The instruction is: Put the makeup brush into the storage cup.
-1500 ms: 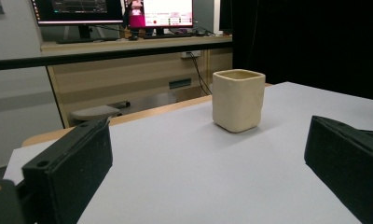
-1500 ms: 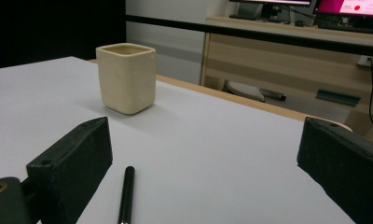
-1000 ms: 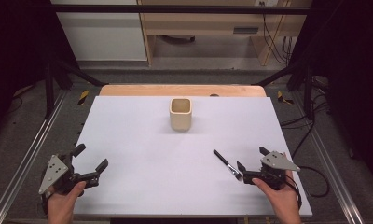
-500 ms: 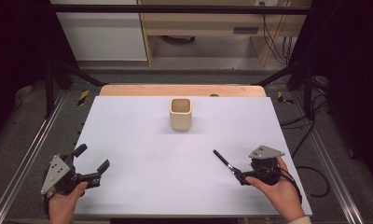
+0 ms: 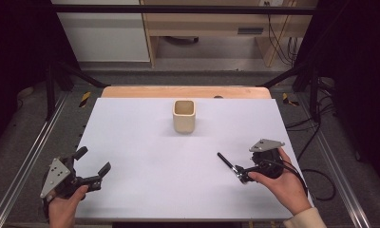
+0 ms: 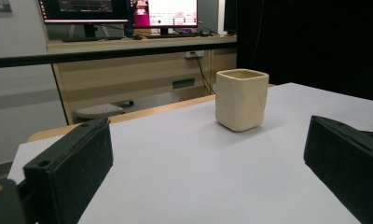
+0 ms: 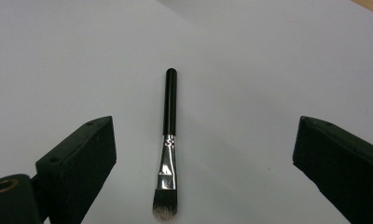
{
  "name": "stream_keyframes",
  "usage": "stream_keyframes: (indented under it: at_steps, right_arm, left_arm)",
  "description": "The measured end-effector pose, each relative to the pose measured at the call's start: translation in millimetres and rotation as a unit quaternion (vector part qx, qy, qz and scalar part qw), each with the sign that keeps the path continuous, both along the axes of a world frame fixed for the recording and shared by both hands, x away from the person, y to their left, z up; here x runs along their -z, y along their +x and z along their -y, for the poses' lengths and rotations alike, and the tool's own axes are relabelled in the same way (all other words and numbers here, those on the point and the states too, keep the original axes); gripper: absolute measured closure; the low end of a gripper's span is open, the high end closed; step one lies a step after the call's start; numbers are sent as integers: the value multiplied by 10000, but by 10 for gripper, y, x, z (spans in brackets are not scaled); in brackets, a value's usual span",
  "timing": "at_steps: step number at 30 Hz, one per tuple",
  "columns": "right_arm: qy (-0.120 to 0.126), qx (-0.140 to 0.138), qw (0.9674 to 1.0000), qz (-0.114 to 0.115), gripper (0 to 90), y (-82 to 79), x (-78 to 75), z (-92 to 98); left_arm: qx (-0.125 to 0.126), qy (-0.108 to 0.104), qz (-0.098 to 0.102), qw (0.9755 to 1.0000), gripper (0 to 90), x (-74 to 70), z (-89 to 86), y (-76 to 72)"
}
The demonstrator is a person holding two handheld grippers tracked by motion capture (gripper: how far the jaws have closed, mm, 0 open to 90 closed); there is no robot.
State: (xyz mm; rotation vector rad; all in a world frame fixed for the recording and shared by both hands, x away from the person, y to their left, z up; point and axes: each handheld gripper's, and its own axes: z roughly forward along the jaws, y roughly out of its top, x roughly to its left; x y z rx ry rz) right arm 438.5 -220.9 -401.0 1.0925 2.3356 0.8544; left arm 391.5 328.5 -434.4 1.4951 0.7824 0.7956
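A black-handled makeup brush (image 5: 227, 163) with a silver ferrule lies flat on the white table (image 5: 145, 142), at the right. My right gripper (image 5: 243, 172) is tilted down over its bristle end. In the right gripper view the brush (image 7: 169, 140) lies between the two open jaws of that gripper (image 7: 205, 129), bristles nearest the camera, touching neither jaw. A cream square cup (image 5: 184, 116) stands upright at the middle back. My left gripper (image 5: 93, 160) rests open near the front left corner. Its own view looks between its jaws (image 6: 208, 127) at the cup (image 6: 241, 99) farther off.
The table (image 6: 184, 158) ends in a wooden strip (image 5: 183, 91) at the back. Metal rails (image 5: 26, 161) run along both sides. A desk with monitors (image 6: 128, 9) stands beyond the table. A cable (image 5: 316, 183) trails off the right edge.
My right gripper has moved left and forward and tipped down over the brush, so that the brush now lies between its jaws. The left gripper has barely shifted.
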Motion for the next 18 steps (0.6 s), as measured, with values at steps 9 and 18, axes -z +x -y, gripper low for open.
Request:
stream_keyframes:
  at_steps: [9,18]
  right_arm:
    - [-89,-20,10000,-25,60,57,-51,-30]
    - [-185,-99,9997,-149,56,143,-38,-84]
  left_arm:
    - [1,3,-9,10000,8,0,-1,0]
    - [-2,11,-10,10000,8,1,-6,0]
